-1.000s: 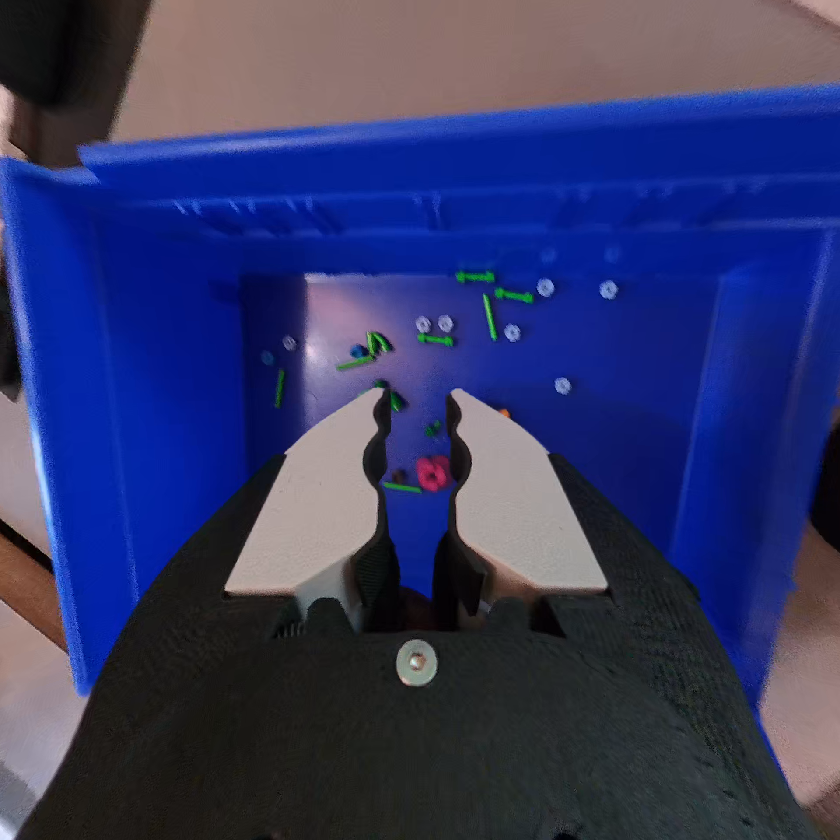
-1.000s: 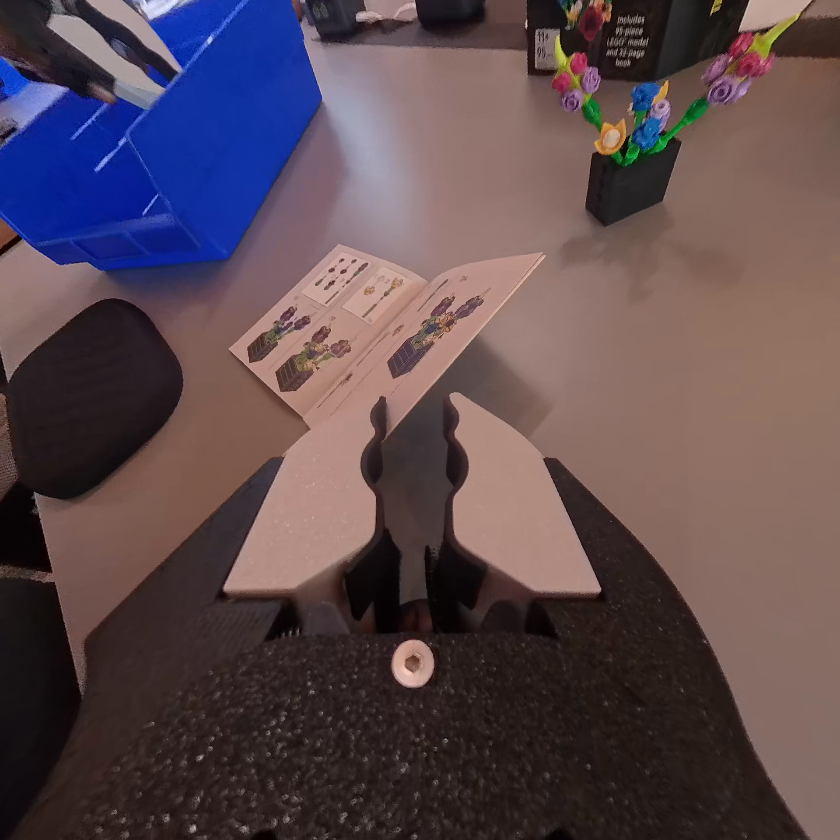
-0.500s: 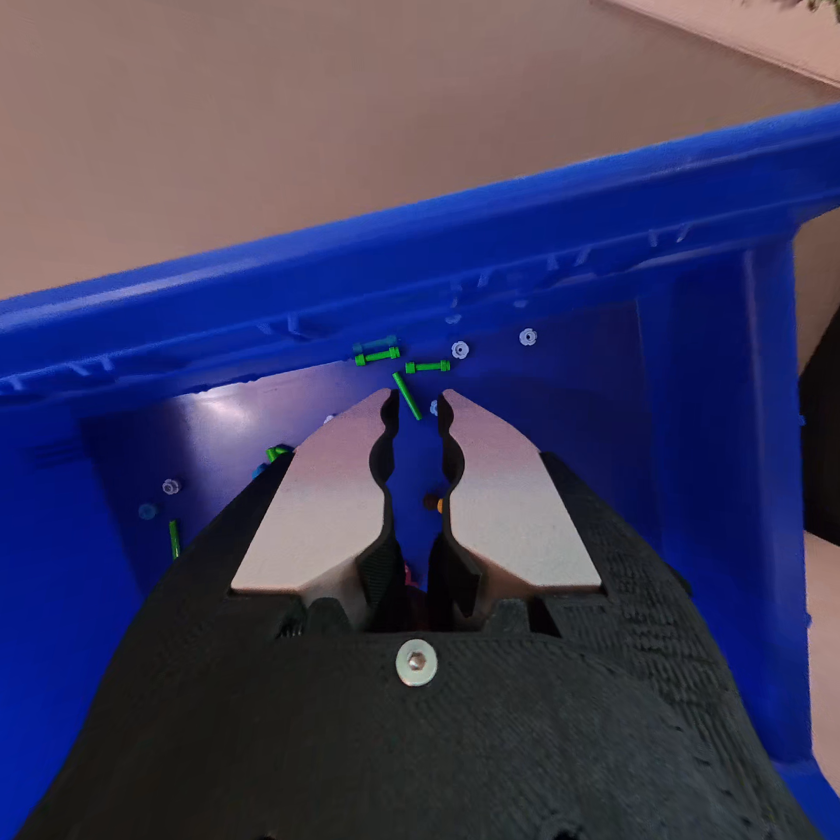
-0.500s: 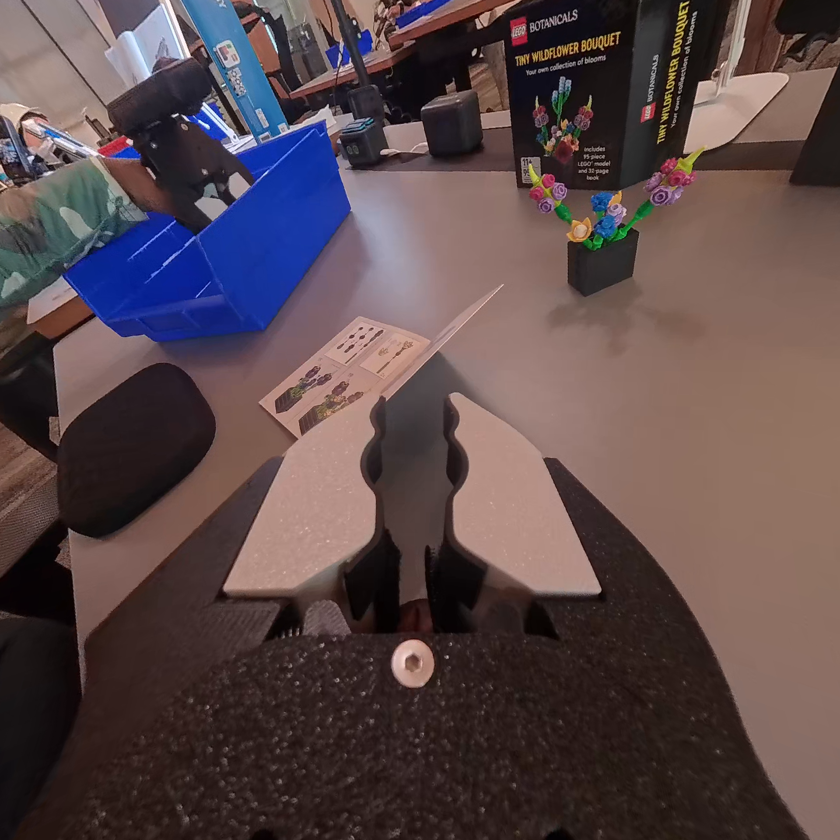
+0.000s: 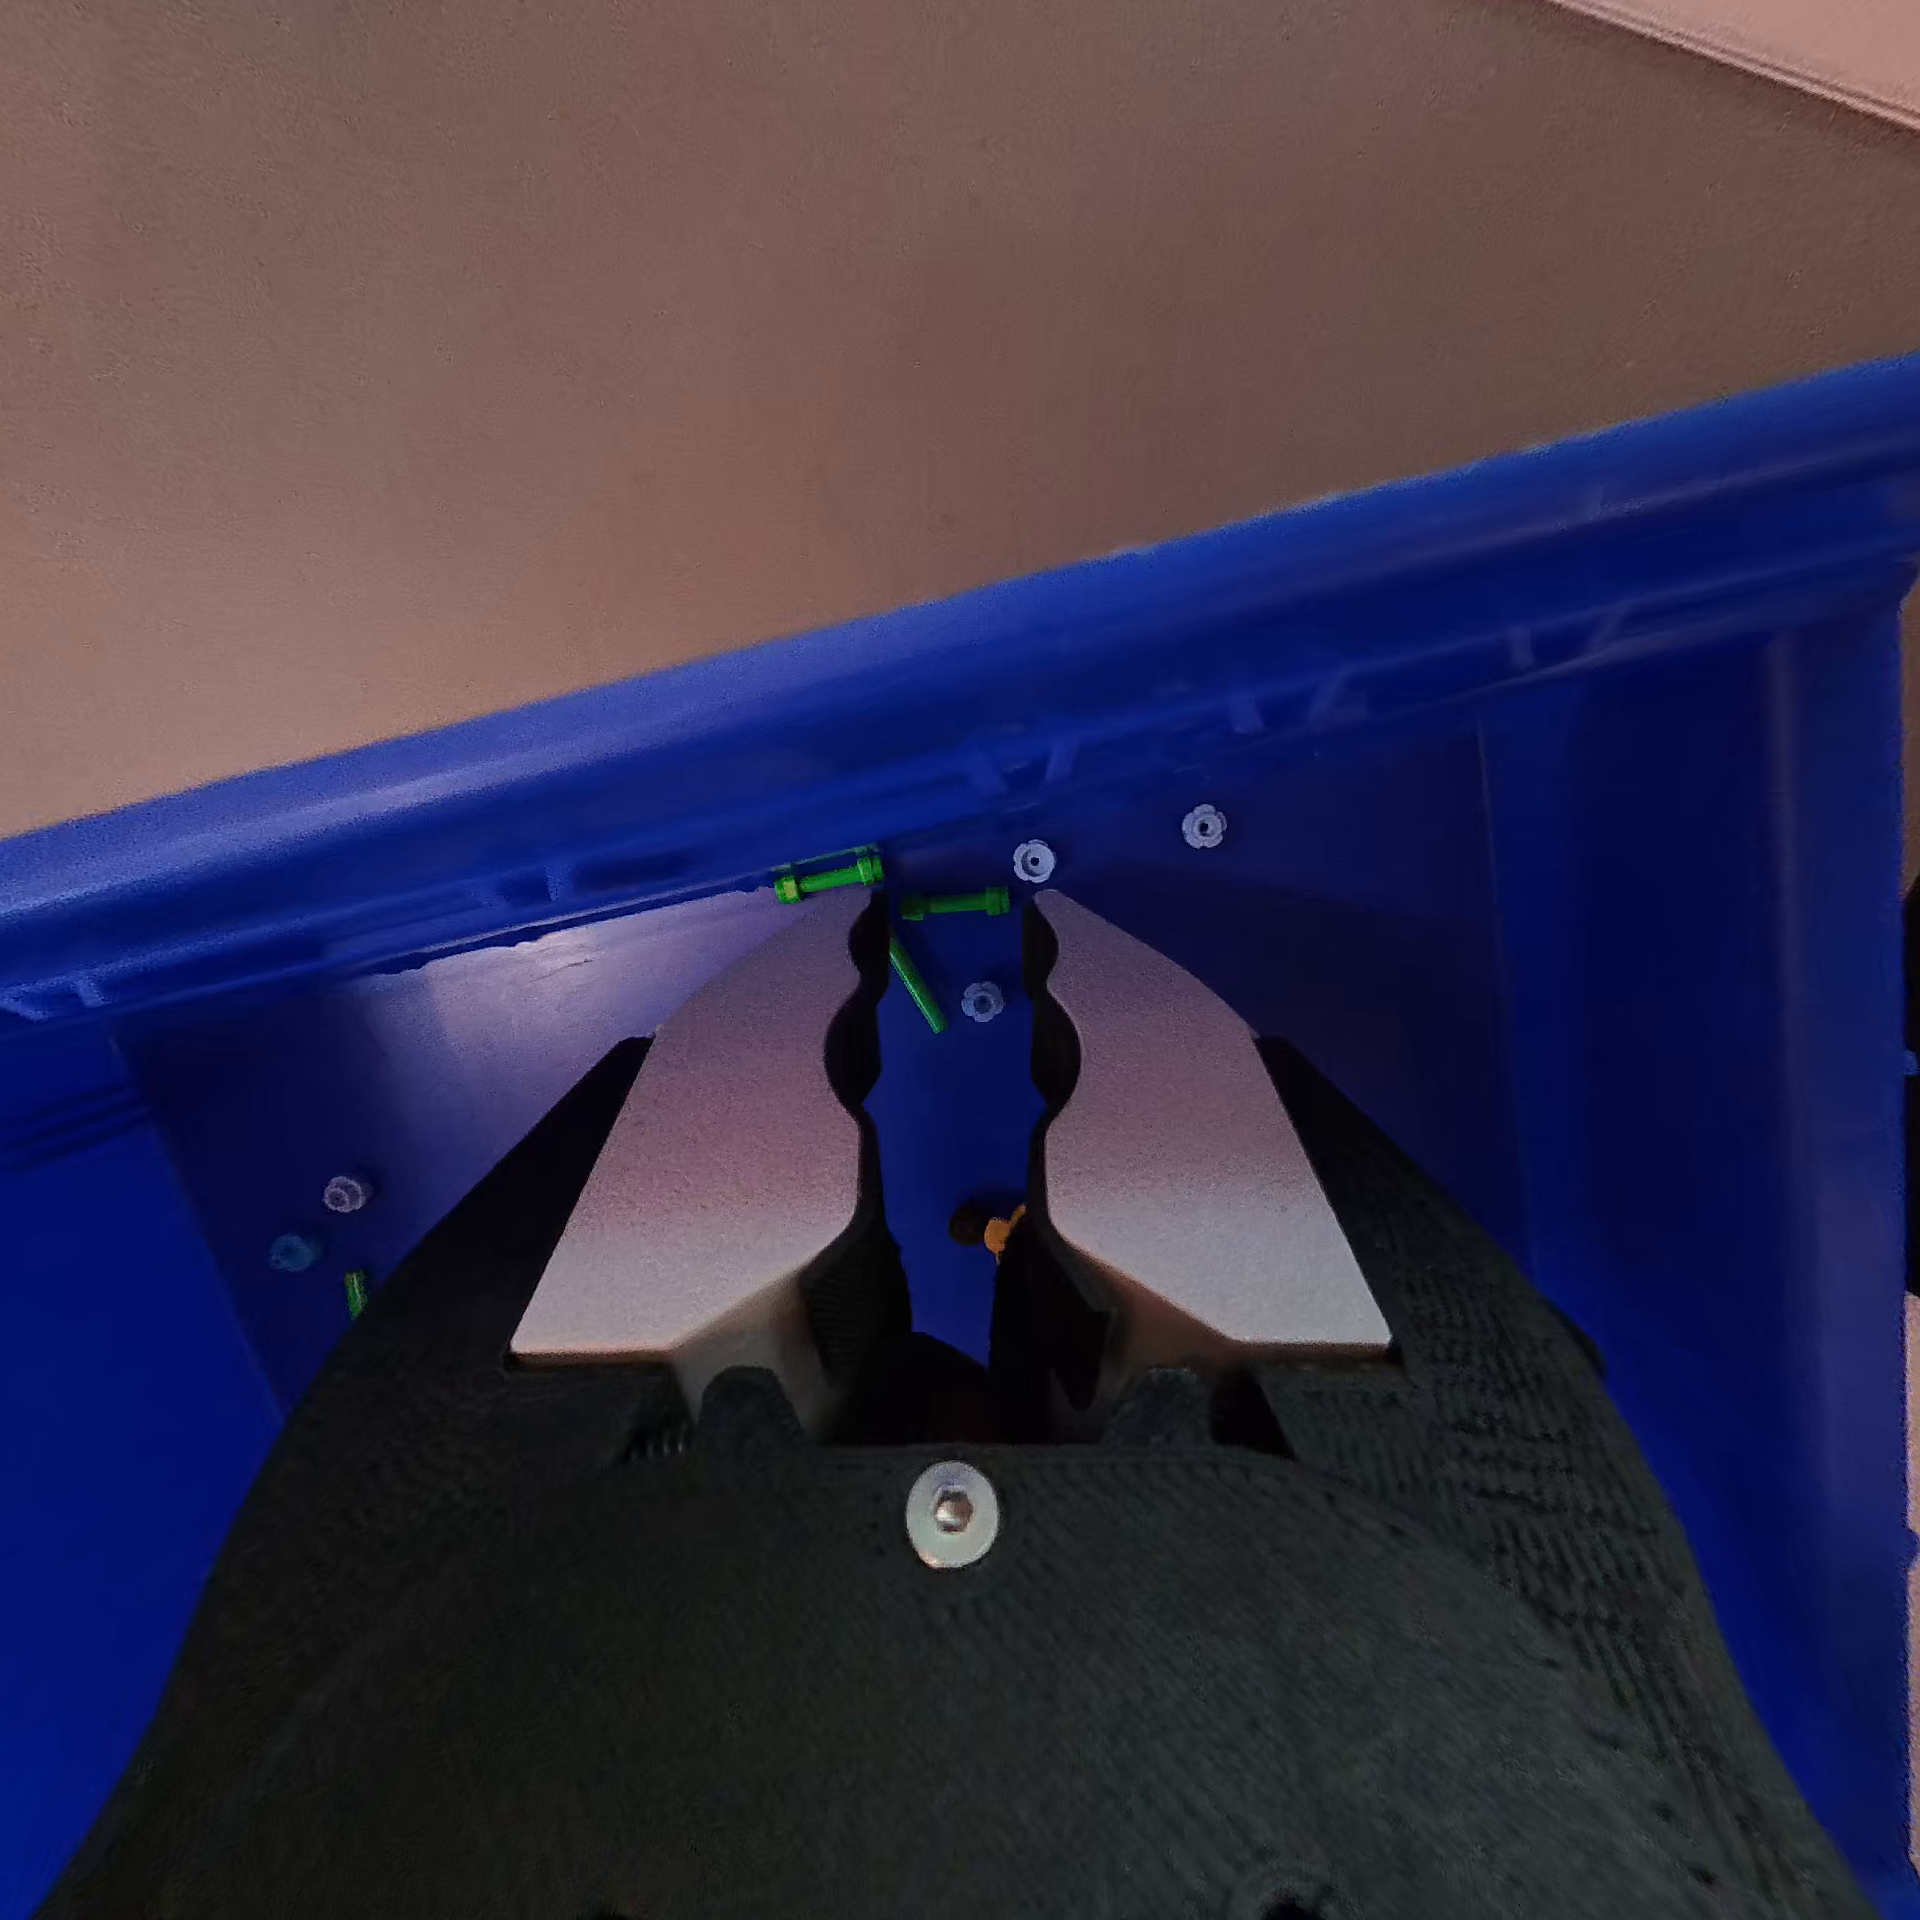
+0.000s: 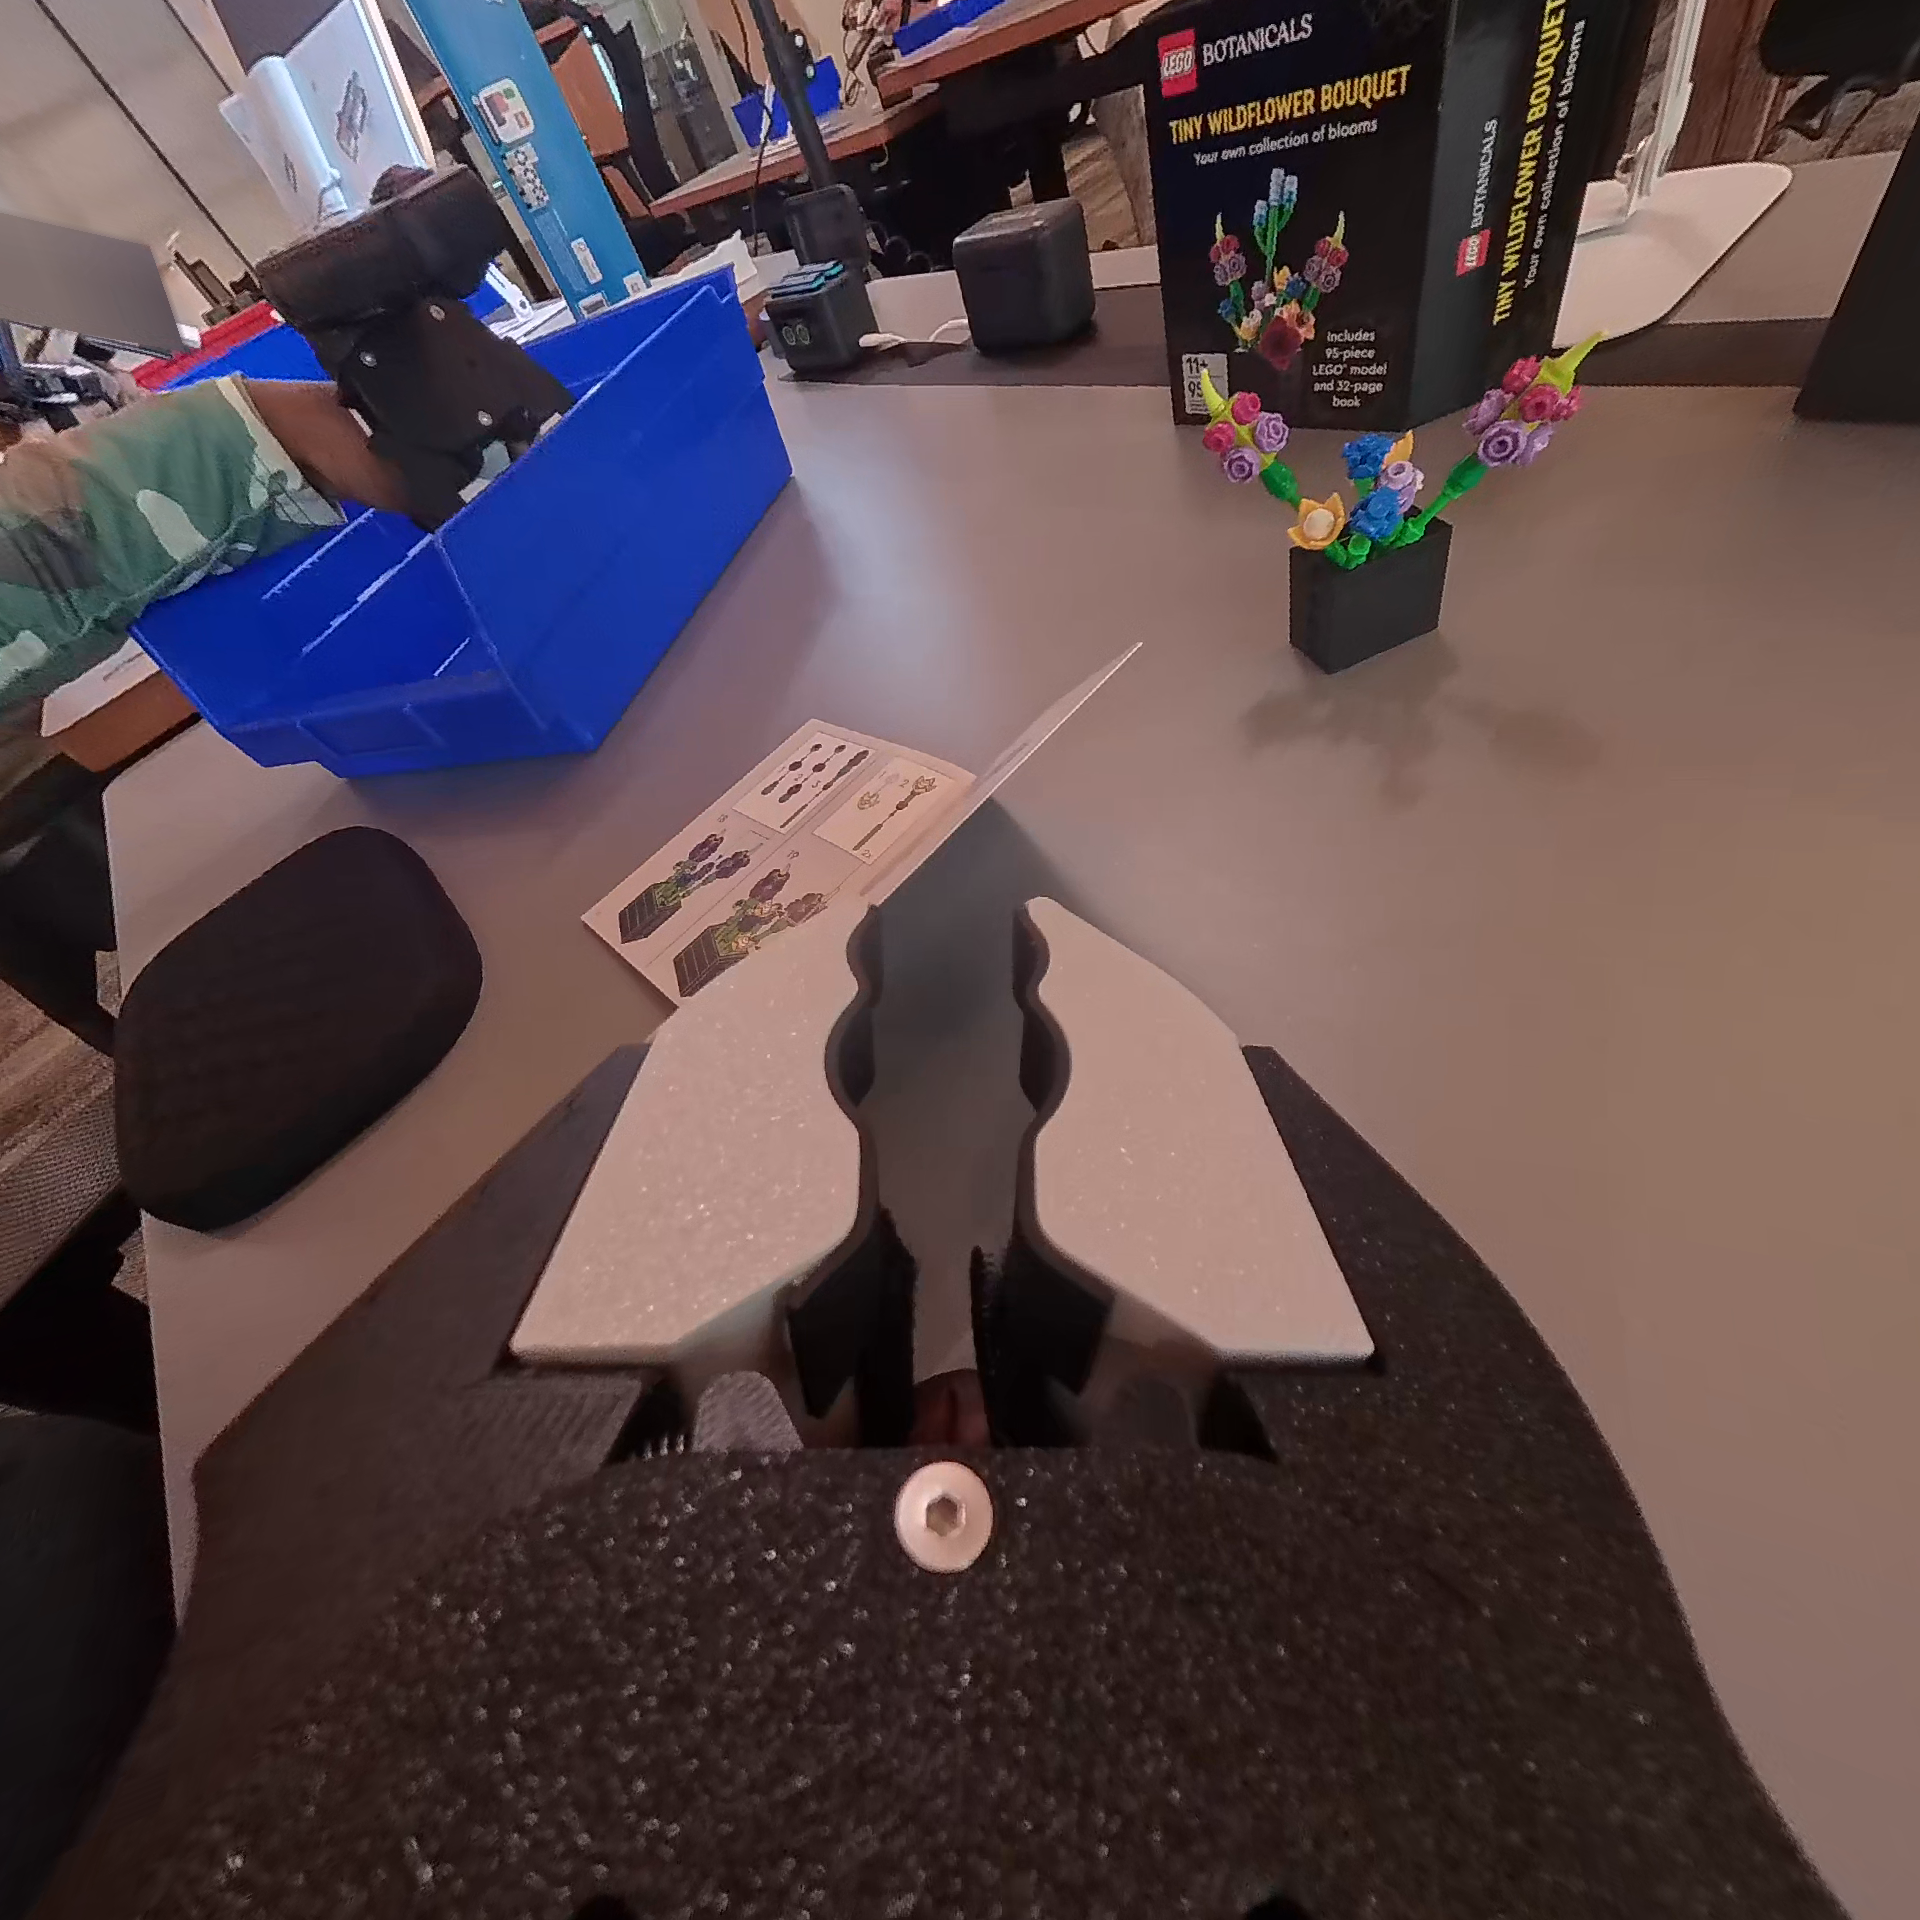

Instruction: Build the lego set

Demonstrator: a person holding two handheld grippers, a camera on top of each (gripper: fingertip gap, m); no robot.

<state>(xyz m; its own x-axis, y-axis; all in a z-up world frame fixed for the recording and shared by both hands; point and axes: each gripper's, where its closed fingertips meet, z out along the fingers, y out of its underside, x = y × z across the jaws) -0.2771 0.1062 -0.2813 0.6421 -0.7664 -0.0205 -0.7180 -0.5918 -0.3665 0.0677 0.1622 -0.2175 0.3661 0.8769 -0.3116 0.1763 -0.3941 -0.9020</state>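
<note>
- Table (image 6: 1455, 935): grey worktop carrying everything; judged laid out so parts, guide and model sit within reach of both tools.
- Blue bin (image 6: 623, 520), at 10 o'clock from the right gripper: deep walls keep the small loose pieces from scattering.
- Box (image 6: 1351, 208), at 1 o'clock, standing upright well behind the work.
- Left gripper (image 5: 951, 914): lowered inside the bin, jaws parted, nothing between them; probably sorting for the next piece.
- Right gripper (image 6: 945, 914): hovers over the table, jaws apart and empty; likely waiting to steady the model.
- Booklet (image 6: 790, 831), at 11 o'clock, just ahead of the right gripper's tips: lies open, one page lifted, for reference.
- Flower model (image 6: 1366, 520), at 1 o'clock: upright in a black base, partly built by the look of it.
- Green rods (image 5: 951, 902) and pale round pieces (image 5: 1034, 860): on the bin floor near the far wall, at 12 o'clock from the left gripper.
- Small orange piece (image 5: 995, 1231): low in the gap, beside the right-hand finger; contact unclear.
</note>
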